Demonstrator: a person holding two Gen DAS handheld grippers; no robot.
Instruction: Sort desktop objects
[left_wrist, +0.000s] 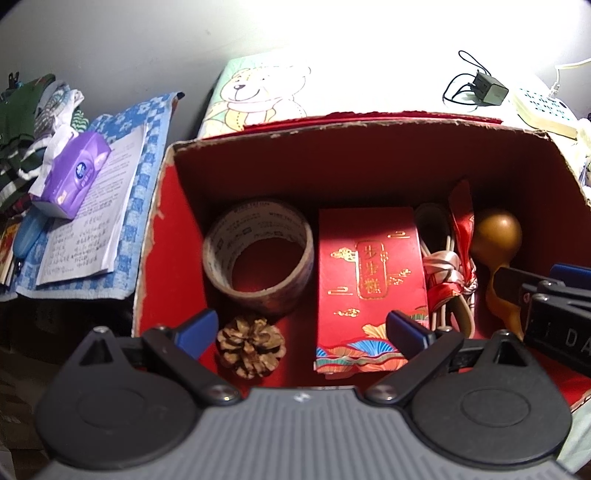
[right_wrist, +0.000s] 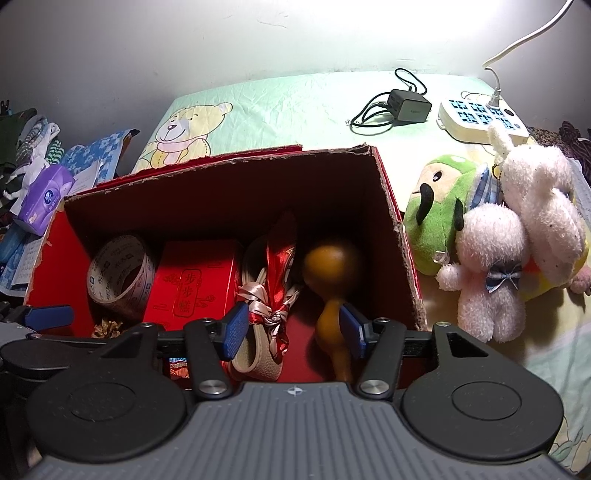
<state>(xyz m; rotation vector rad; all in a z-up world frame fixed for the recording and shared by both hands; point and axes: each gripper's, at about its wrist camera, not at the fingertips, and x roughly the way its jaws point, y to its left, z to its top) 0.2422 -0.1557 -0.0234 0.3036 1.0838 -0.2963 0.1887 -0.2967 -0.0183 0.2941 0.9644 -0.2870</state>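
Inside the red box (left_wrist: 162, 229), sorted side by side, lie tape roll (left_wrist: 258, 254), pine cone (left_wrist: 251, 347), red packet (left_wrist: 369, 280) and ribbon bundle (right_wrist: 266, 302), while the left gripper (left_wrist: 299, 332) hangs spread and empty and the right gripper (right_wrist: 291, 328), fingers spread, seems to be letting go of the gourd (right_wrist: 332, 273)

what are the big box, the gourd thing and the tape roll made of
Big box: corrugated cardboard, red-faced; torn rim shows brown fluted edge.
Gourd: smooth, slightly glossy brown, probably dried gourd or lacquered wood; cannot tell which.
Tape roll: printed plastic packing tape, seemingly on a cardboard core.
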